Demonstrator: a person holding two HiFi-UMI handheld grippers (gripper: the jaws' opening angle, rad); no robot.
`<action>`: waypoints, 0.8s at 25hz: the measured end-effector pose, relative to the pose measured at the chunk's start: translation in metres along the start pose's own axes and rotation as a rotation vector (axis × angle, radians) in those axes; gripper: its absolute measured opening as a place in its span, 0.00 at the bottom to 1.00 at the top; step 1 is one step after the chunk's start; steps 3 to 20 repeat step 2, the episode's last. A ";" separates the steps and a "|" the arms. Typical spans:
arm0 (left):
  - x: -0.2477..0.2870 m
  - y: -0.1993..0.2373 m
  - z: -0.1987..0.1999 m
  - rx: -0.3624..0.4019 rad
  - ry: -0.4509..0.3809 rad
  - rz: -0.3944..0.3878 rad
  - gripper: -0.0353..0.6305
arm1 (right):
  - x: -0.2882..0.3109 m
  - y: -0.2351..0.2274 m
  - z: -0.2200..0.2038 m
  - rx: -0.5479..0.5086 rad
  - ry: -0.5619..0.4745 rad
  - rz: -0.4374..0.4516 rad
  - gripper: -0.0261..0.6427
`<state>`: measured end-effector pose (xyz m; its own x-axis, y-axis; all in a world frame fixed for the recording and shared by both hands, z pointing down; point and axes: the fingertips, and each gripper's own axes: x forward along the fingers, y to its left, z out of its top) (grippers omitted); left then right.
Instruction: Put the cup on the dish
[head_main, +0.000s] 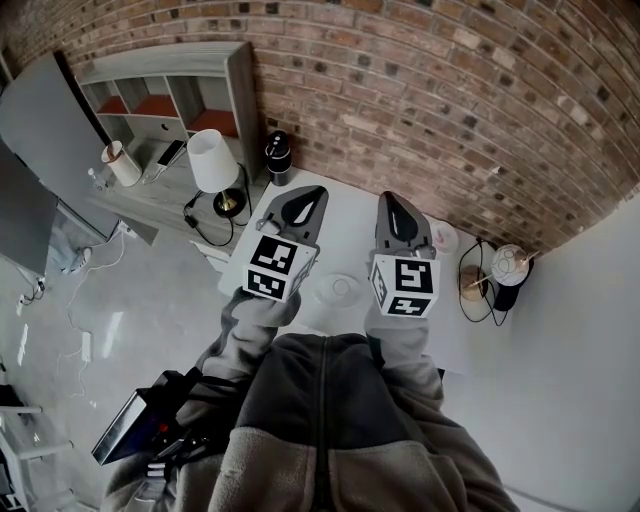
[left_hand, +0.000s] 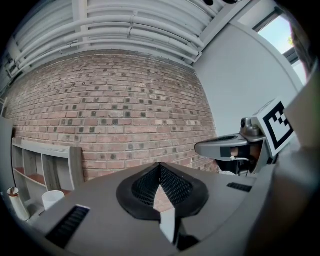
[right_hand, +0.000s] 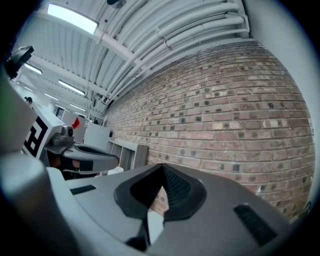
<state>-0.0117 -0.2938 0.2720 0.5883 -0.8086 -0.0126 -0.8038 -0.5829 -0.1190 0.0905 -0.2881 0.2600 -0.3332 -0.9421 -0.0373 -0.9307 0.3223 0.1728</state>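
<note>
Both tools are held up over the white tabletop (head_main: 345, 225), side by side and pointing toward the brick wall (head_main: 450, 90). The left tool (head_main: 312, 196) has its jaws closed tip to tip; in the left gripper view (left_hand: 160, 166) only brick shows through the small gap behind the meeting tips, and nothing sits between them. The right tool (head_main: 393, 200) is likewise fully closed and empty, its jaws meeting at a point in the right gripper view (right_hand: 162, 168). Each tool is visible in the other's view, level with it and just beside it. The dish (head_main: 340, 290), a pale shallow round, lies on the tabletop between the two tools, close to the person's grey sleeves (head_main: 250, 335). A small pale round thing that looks like the cup (head_main: 443, 238) stands on the tabletop just right of the right tool, well apart from the dish; neither tool touches it. Off to the left, a lamp with a white shade (head_main: 213, 160) and a black cylinder (head_main: 278, 157) stand near a grey shelf unit (head_main: 170, 90) against the wall. A round pale lamp (head_main: 509, 264) with dark cables is at the tabletop's right end.
</note>
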 end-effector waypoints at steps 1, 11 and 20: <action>0.000 -0.002 0.000 -0.001 0.000 -0.001 0.06 | -0.001 -0.001 0.000 0.000 0.000 -0.001 0.04; -0.001 -0.003 -0.001 -0.002 0.000 -0.002 0.06 | -0.003 -0.001 -0.001 -0.001 0.000 -0.003 0.04; -0.001 -0.003 -0.001 -0.002 0.000 -0.002 0.06 | -0.003 -0.001 -0.001 -0.001 0.000 -0.003 0.04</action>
